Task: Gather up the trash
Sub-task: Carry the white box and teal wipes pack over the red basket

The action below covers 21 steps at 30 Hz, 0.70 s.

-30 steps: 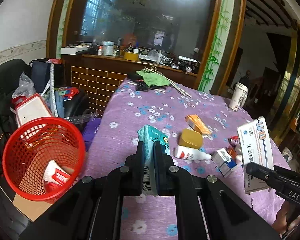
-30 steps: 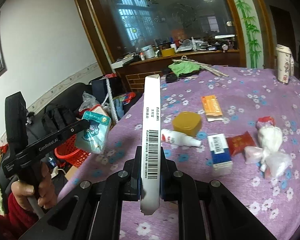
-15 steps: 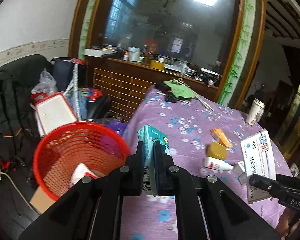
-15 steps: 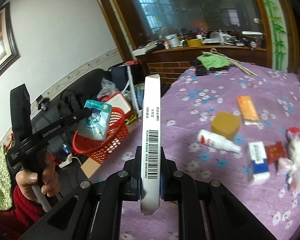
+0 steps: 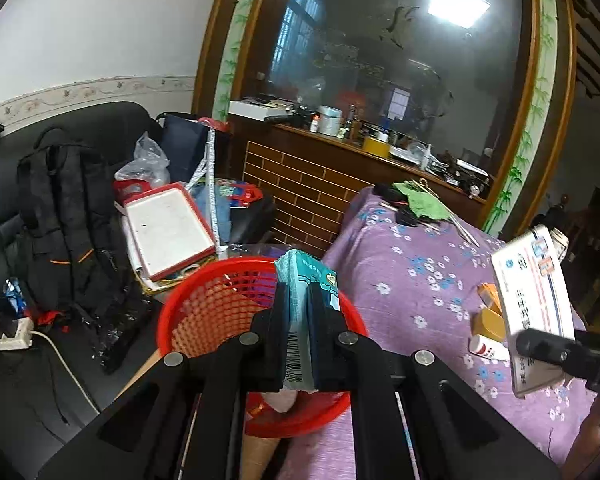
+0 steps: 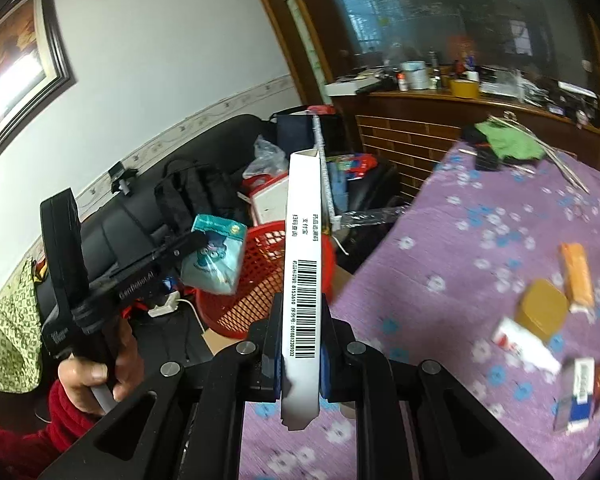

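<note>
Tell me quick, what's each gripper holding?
Left gripper: shut on the teal tissue pack.
Right gripper: shut on the white medicine box.

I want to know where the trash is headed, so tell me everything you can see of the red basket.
The red basket is a round, open-topped bin of what looks like plastic mesh, with a solid rim and latticed walls. It stands upright on the floor beside the purple-clothed table, seemingly on a piece of cardboard, with a black backpack and a red-rimmed white tray behind it. Some trash already lies at its bottom, partly hidden. The teal packet held in the left gripper hangs in front of it; nothing visibly touches its rim.
</note>
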Available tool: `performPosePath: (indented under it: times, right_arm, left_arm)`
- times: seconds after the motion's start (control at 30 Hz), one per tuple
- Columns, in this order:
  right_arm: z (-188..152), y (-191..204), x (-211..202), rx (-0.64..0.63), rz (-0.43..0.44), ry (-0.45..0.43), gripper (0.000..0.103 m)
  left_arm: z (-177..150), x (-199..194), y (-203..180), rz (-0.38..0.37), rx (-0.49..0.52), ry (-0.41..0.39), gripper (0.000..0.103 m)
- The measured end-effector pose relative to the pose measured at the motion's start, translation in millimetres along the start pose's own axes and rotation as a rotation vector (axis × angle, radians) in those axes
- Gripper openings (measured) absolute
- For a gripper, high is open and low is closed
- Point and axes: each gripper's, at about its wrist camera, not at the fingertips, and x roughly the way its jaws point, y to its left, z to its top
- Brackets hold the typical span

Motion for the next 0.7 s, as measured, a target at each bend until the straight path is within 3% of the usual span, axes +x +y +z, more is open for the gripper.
performPosePath:
  times: [0.4, 0.7]
  right_arm:
    - [32.8, 29.9, 60.2, -0.049, 0.031, 0.045, 0.014]
    - [34.9, 24.7, 106.5, -0.027, 0.033, 0.107, 0.014]
  left_arm:
    - [4.5, 9.2, 31.0, 0.053, -0.021, 0.001, 0.008]
    - [-4.8, 34.7, 31.4, 0.083, 0.007, 0.039, 0.008]
